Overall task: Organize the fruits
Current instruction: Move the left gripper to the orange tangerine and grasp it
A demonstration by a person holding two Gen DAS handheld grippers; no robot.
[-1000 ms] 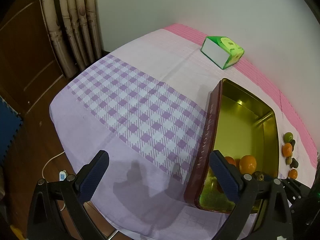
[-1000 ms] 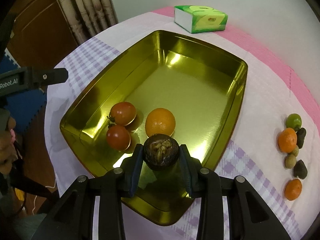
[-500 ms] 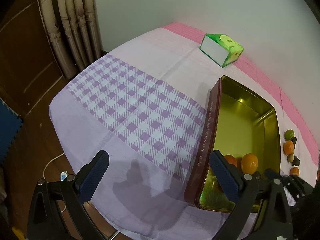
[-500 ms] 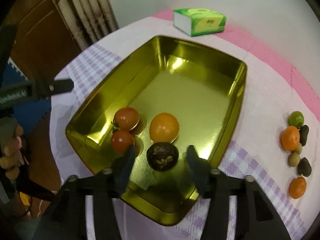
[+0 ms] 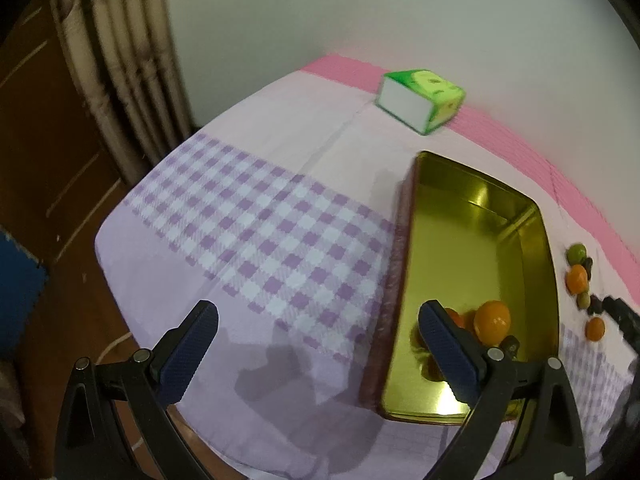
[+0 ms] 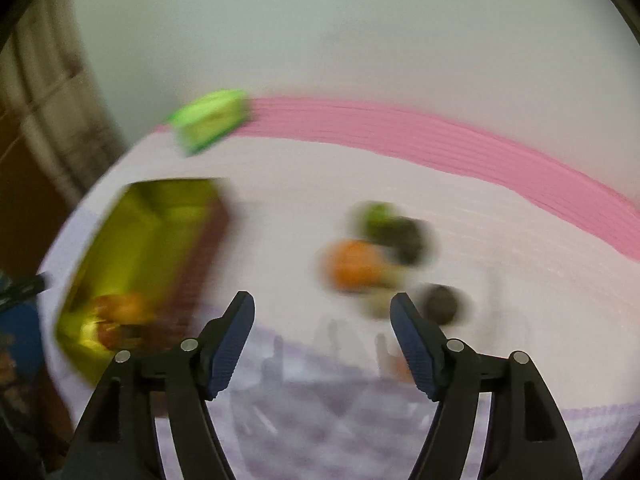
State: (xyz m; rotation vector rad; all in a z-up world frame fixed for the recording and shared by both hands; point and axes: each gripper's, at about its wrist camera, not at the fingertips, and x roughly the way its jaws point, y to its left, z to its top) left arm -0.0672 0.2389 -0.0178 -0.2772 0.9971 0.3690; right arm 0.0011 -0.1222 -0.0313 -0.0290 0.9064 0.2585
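A gold tin tray (image 5: 520, 240) with a dark red outer wall sits on the table. It holds an orange (image 5: 492, 320), red tomatoes partly hidden behind my left finger, and a dark fruit (image 5: 510, 344). My left gripper (image 5: 320, 336) is open and empty over the checked cloth, left of the tray. My right gripper (image 6: 322, 316) is open and empty. Its view is blurred. It faces a small pile of loose fruit: an orange one (image 6: 354, 266), a green one (image 6: 376, 216), dark ones (image 6: 440, 304). The tray (image 6: 120, 240) lies to its left.
A green tissue box (image 5: 422, 106) stands at the back of the table, near the pink cloth band (image 5: 520, 140). The loose fruit pile (image 5: 578, 276) lies right of the tray. Curtains and a wooden door are at the left. The table's front edge is close below the grippers.
My right gripper opened and dropped the dark fruit into the tray, then swung right toward the loose fruit pile. My left gripper shifted only slightly.
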